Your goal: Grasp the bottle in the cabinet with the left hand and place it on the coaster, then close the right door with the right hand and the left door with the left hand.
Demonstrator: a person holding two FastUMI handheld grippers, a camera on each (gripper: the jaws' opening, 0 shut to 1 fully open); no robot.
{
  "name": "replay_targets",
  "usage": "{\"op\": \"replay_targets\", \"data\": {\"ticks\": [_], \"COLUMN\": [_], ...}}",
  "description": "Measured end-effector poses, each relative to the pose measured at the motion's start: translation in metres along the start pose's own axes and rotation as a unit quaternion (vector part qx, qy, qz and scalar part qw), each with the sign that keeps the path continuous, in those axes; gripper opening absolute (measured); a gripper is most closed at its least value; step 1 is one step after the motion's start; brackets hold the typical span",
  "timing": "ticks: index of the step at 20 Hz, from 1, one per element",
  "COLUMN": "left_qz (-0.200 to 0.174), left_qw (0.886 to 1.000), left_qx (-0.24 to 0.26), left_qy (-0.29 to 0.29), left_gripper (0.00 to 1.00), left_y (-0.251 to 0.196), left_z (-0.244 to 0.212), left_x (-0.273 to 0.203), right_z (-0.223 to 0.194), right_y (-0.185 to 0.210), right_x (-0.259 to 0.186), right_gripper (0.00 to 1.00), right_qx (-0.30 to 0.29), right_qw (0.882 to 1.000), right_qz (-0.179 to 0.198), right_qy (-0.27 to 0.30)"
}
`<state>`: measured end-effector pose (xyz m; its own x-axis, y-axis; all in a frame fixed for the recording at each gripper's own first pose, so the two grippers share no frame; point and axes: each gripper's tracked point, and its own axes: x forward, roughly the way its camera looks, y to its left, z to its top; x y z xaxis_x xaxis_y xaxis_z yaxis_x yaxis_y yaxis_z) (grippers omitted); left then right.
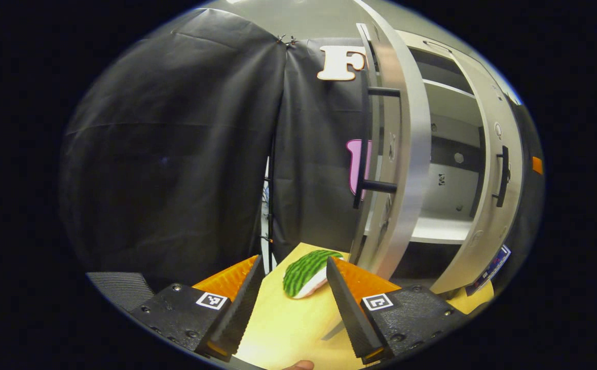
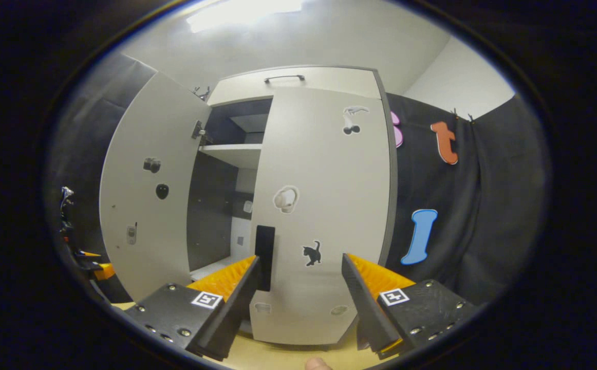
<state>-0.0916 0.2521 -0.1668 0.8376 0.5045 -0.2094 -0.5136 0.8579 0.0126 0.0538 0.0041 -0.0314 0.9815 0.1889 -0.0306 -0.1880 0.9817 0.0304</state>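
The white cabinet point(image 1: 447, 231) stands on a wooden table point(image 1: 288, 329). In the left gripper view its left door point(image 1: 398, 154) is swung out and seen edge-on, with a black bar handle point(image 1: 365, 146). My left gripper point(image 1: 293, 261) is open, low over the table, left of that door. A green-striped piece like a watermelon slice point(image 1: 306, 272) lies just beyond its fingertips. My right gripper point(image 2: 299, 258) is open, close in front of the right door point(image 2: 324, 216), beside its black handle point(image 2: 265, 257). That door looks nearly shut. The shelves point(image 2: 231, 151) I can see hold nothing.
Black cloth walls point(image 1: 175, 169) close the booth to the left and behind. The open left door point(image 2: 144, 195) stands out at the left in the right gripper view, with the other gripper point(image 2: 90, 264) low beside it. A person's fingertip point(image 2: 316, 364) shows at the bottom edge.
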Motion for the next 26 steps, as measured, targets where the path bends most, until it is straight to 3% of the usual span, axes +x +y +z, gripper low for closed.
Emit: {"op": "replay_targets", "data": {"ticks": [2,4,5,7,18,26], "left_qz": [0.001,-0.001,-0.01,-0.035,-0.156,-0.209], "left_qw": [1.0,1.0,1.0,0.999,0.987,0.977], "left_qx": [0.004,0.004,-0.001,-0.006,0.022,0.024], "left_qy": [0.004,0.001,0.003,0.007,0.023,0.035], "left_gripper": [0.75,0.79,0.75,0.81,0.8,0.8], "left_y": [-0.004,-0.003,-0.006,-0.015,-0.123,-0.175], "left_z": [-0.002,-0.003,-0.003,-0.004,-0.017,-0.025], "left_x": [-0.003,0.003,0.004,0.005,-0.008,-0.007], "right_z": [-0.001,-0.001,-0.001,-0.002,-0.003,-0.008], "right_y": [-0.006,-0.01,-0.012,-0.014,-0.024,-0.051], "right_x": [0.0,-0.001,-0.001,0.001,-0.009,-0.028], "right_gripper": [0.96,0.93,0.96,0.93,0.96,0.93], "right_qx": [-0.001,-0.002,-0.003,-0.003,-0.011,-0.015], "right_qw": [1.0,1.0,1.0,1.0,1.0,0.999], "right_qz": [-0.005,-0.009,-0.01,-0.01,-0.016,-0.043], "right_qy": [0.001,0.002,0.002,0.004,0.002,0.014]}}
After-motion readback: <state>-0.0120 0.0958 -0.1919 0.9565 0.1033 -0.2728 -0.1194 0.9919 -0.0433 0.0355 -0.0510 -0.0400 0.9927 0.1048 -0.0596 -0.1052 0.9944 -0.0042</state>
